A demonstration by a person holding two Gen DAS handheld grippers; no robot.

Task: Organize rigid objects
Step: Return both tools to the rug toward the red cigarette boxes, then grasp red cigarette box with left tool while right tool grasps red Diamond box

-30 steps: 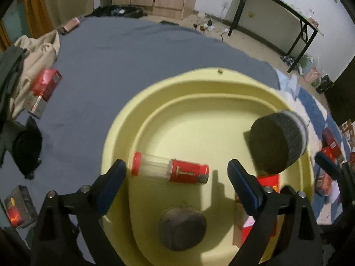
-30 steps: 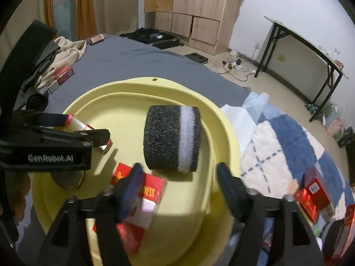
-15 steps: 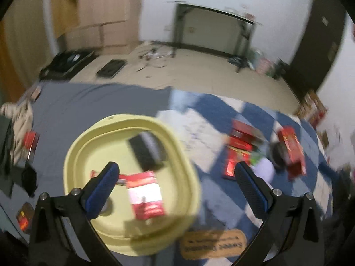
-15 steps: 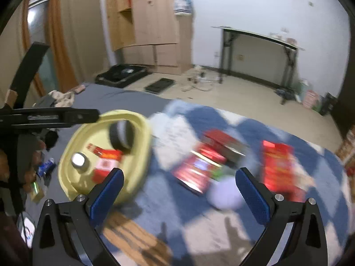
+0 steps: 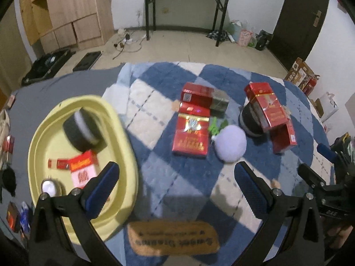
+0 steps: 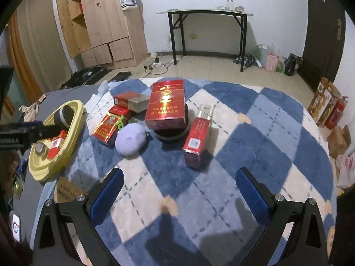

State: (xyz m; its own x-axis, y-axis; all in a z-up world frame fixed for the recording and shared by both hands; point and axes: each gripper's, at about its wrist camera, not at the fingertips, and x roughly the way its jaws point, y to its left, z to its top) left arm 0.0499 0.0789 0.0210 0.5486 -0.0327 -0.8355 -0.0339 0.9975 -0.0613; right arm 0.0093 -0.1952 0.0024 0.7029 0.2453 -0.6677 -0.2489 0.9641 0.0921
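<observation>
A yellow tray (image 5: pixel 125 137) lies at the left on the bed. It holds a black-and-grey foam roll (image 5: pixel 83 130), a red-and-white box (image 5: pixel 83 168), a small red tube (image 5: pixel 57 163) and a silver-lidded can (image 5: pixel 48 186). On the blue-and-white checked rug (image 5: pixel 155 110) lie flat red boxes (image 5: pixel 192 137), a pale lavender ball (image 5: pixel 230 143) and a black round tin (image 6: pixel 173 133) with a large red box (image 6: pixel 166 104) on top. A tall red box (image 6: pixel 198 133) leans beside the tin. My left gripper (image 5: pixel 176 170) and right gripper (image 6: pixel 177 179) both hang open above the rug with nothing between their fingers.
A brown mat (image 5: pixel 173 237) with lettering lies at the rug's near edge. Small packs (image 5: pixel 13 215) lie on the grey sheet left of the tray. On the floor beyond stand a black-legged table (image 6: pixel 204 13), a wooden cabinet (image 6: pixel 106 22), cartons and a fire extinguisher (image 6: pixel 337 113).
Both grippers have drawn back from the tray and swung right over the rug. Their jaws stand wider than before. The foam roll and tube stay in the tray.
</observation>
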